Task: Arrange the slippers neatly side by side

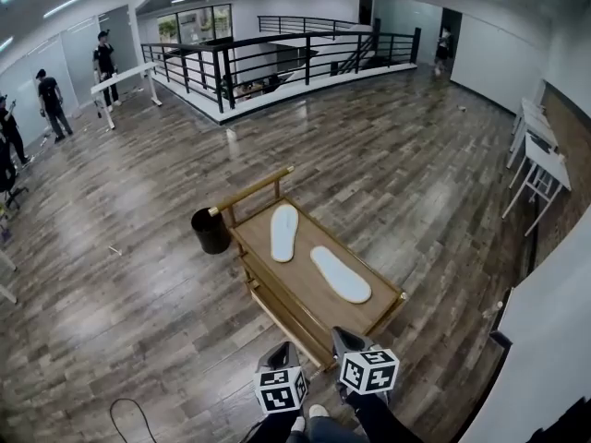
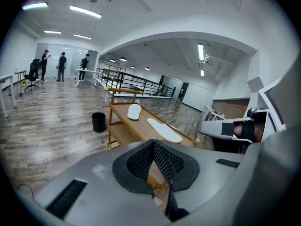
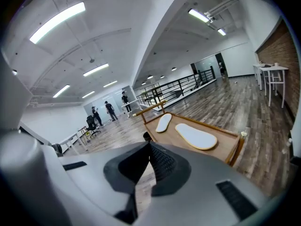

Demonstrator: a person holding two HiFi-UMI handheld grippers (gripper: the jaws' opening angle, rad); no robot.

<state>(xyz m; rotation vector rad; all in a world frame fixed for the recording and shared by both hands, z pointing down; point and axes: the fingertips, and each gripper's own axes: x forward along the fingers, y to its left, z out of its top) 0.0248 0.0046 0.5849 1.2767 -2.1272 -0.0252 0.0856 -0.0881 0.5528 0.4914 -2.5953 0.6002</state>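
My left gripper & right gripper are shut, empty, short of the cart; near slipper & far slipper lie angled apart on top, prob light, floppy, so I'd pinch a rim.

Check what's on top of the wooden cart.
Two white slippers lie on the wooden cart top, apart and angled differently, not side by side. Nothing else shows on it. Whatever sits on the shelves below is mostly covered by the top.

The bin sits mostly hidden behind the right gripper; people far beyond it are too small to make out.
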